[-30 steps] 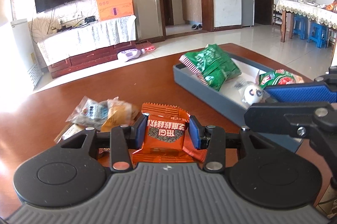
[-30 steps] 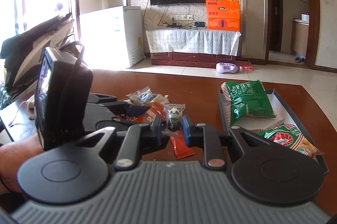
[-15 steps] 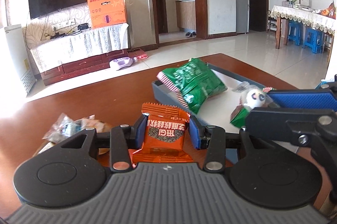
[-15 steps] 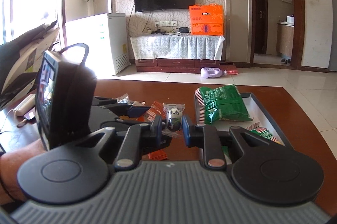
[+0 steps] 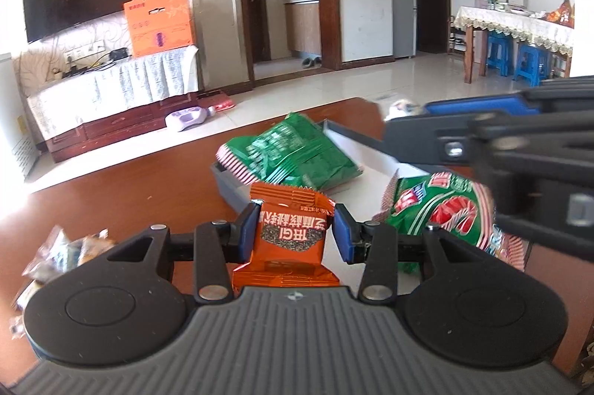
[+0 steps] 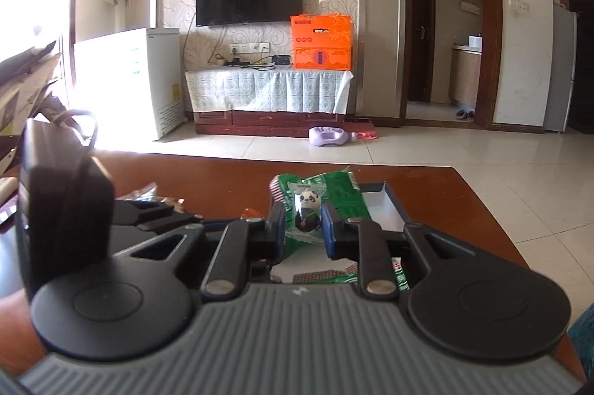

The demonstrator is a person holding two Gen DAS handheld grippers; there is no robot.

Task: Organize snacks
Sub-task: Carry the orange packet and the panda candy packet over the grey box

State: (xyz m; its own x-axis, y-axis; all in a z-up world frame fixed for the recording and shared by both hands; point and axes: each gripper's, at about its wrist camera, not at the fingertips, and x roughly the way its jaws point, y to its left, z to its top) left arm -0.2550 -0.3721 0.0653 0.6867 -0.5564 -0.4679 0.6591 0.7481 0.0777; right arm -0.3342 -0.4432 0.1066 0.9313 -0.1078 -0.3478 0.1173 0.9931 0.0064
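Snacks in the fingers: left gripper (image 5: 296,233) is clamped on an orange packet (image 5: 287,239); right gripper (image 6: 303,222) is pinched shut on a small panda sweet (image 6: 307,209).
Handling: both look light; the packet is crinkly, slippery foil, best held by its flat middle; the sweet is small and rounded, so it could squirt out.
Place: both are carried at the grey tray (image 5: 226,183) on the bench (image 5: 122,194), beside the green bags (image 5: 293,150).
Change: tray and bags loom closer than a second ago; grips unchanged.

Orange foil snack packet (image 5: 289,239) with dark speckled panel; glossy green bag (image 5: 293,153) edged in red-white checks; reddish-brown wooden counter (image 5: 148,194).
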